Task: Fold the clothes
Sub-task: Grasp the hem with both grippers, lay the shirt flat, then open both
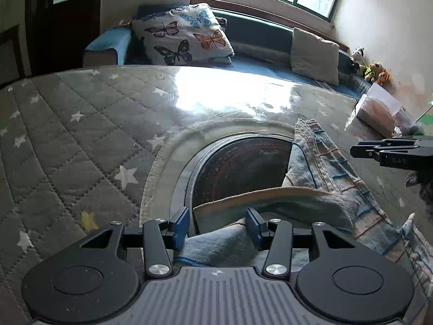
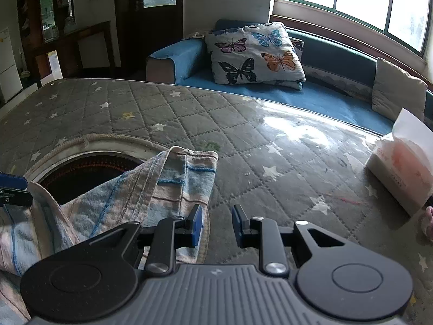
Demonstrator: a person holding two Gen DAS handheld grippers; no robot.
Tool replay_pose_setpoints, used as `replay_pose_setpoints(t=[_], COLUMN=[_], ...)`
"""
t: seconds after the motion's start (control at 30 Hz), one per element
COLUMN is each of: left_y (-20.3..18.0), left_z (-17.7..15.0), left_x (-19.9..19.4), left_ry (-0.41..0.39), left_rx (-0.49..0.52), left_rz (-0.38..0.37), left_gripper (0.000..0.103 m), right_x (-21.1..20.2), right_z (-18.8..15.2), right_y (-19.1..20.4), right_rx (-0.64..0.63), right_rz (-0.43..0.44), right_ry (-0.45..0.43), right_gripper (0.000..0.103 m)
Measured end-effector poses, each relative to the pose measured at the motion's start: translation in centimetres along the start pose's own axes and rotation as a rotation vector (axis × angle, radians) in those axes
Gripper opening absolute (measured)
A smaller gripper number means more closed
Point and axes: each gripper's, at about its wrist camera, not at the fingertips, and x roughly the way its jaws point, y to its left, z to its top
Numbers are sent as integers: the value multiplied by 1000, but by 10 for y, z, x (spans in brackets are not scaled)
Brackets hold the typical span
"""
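Jaws on both grippers standing apart, gripping nothing: left gripper [image 1: 219, 226] hovering over the striped garment [image 1: 319, 168], which is lying rumpled on the quilted counter [image 2: 243, 124] partly across a round dark opening [image 1: 243, 168], right gripper [image 2: 216, 226] just beside its edge.

Daylight pours through the window [image 2: 354, 2] at 1 o'clock in both wrist views, its panes blown out to white. Glare washes over the clear cover on the surface [image 1: 216, 92] at 12 o'clock in the left view and toward 2 o'clock in the right. The door [image 2: 151, 19] and room at 10 o'clock sit dim. Fisheye distortion bows the surface edge and window frame, with dark vignetting in the corners. Focus is fairly sharp throughout; shadows are soft.
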Motion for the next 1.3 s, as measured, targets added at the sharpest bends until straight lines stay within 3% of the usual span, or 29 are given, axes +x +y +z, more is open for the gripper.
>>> replay_pose_setpoints(t=[0.13,0.2,0.3,0.47,0.57,0.7,0.9,1.3], left_y=[1,2,3,14,27,49,86,100], left_z=[1,2,3,20,34,51,59,47], left_x=[4,6,7,-18,-32,-38,-27,6], left_ry=[4,6,4,-111,-182,-222,-210,-148], left_rx=[-10,-15,-21,-16,-8,-8,-21,-15], left_rz=[-17,-26,-35,65,165,294,433,467], left_gripper=[33,16,7,6,6,6,6,6], right_x=[3,4,6,11,17,26,46,57], right_z=[2,3,3,7,11,18,25,25], right_y=[0,0,-1,-2,-2,1,5,2], right_rx=[1,2,5,15,28,42,45,71], right_rz=[0,0,-1,1,10,23,20,-41], right_ry=[-2,-2,-2,-4,-8,-17,-20,-61], right_gripper=[24,24,24,24,24,24,23,34])
